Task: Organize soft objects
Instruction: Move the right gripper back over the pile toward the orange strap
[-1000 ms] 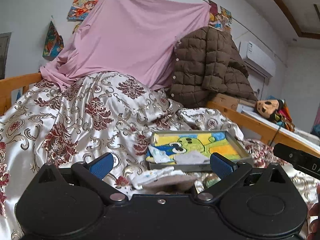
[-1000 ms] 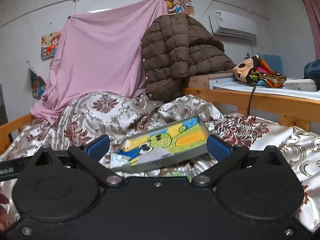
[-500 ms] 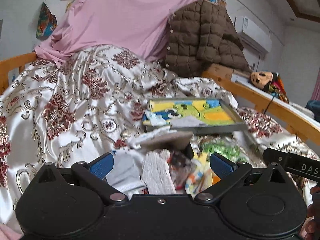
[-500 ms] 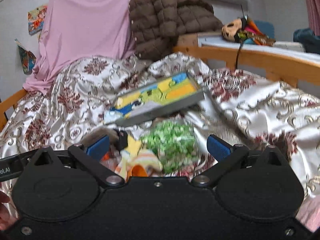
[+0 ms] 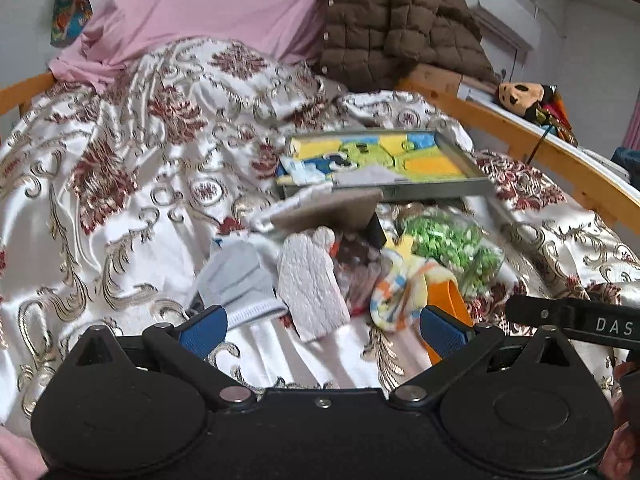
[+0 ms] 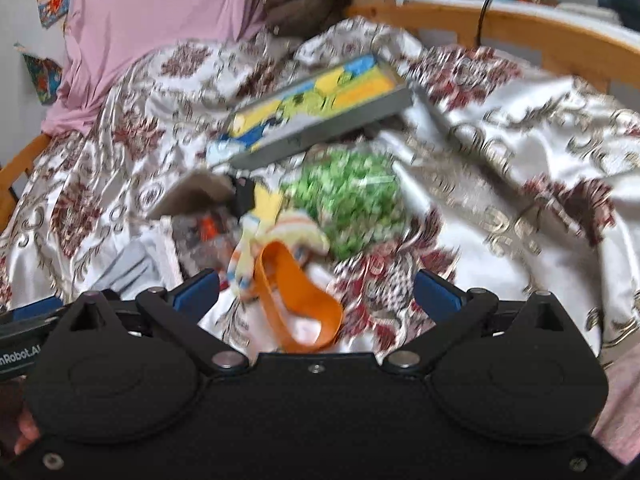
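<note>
Clearly, the left wrist view shows the left gripper [image 5: 322,330] with fingers apart and empty above a pile of soft objects [image 5: 344,264] on the bed [image 5: 120,184], just near of the grey tray [image 5: 436,190]; these look light and limp, best pinched at a bunched fold. Blurrier, the right wrist view shows the right gripper [image 6: 316,290], fingers likewise apart, over the orange strap [image 6: 298,300], whose full loop only this view reveals.

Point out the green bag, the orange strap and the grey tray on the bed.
green bag [image 5: 448,242], left wrist view, middle of its bulge
orange strap [image 6: 304,292], right wrist view, right side of loop
grey tray [image 5: 436,191], left wrist view, front wall
</note>
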Motion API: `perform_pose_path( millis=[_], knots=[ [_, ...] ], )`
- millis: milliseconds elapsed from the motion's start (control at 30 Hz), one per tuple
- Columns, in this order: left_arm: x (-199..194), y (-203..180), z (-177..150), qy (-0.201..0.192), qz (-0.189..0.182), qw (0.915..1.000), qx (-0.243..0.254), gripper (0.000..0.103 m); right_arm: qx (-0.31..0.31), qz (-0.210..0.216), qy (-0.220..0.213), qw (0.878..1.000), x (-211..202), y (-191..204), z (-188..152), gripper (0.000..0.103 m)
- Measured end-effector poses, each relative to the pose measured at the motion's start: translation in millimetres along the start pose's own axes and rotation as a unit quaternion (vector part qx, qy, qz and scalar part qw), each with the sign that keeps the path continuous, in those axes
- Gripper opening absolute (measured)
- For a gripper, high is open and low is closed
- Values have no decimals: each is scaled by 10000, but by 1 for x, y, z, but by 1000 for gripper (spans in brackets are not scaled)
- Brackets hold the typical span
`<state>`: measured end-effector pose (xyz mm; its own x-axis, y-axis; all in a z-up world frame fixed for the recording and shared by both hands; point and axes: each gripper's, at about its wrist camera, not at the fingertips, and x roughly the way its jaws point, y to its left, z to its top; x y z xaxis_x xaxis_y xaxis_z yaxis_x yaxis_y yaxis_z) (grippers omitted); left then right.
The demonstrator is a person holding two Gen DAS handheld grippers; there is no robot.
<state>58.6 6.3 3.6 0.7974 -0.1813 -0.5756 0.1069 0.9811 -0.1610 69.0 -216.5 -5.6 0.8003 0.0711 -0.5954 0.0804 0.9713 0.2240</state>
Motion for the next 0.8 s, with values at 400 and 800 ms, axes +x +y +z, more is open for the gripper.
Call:
perform_pose_path(
  millis=[400,800],
  knots=[
    [30,1,0,717,13,9974,104,102,-626,351,1258,9895,49,10,19,102],
    [61,8,9,1168,96,9931,5,102,-1029,307,1374,9847,80,16,38,102]
  ],
)
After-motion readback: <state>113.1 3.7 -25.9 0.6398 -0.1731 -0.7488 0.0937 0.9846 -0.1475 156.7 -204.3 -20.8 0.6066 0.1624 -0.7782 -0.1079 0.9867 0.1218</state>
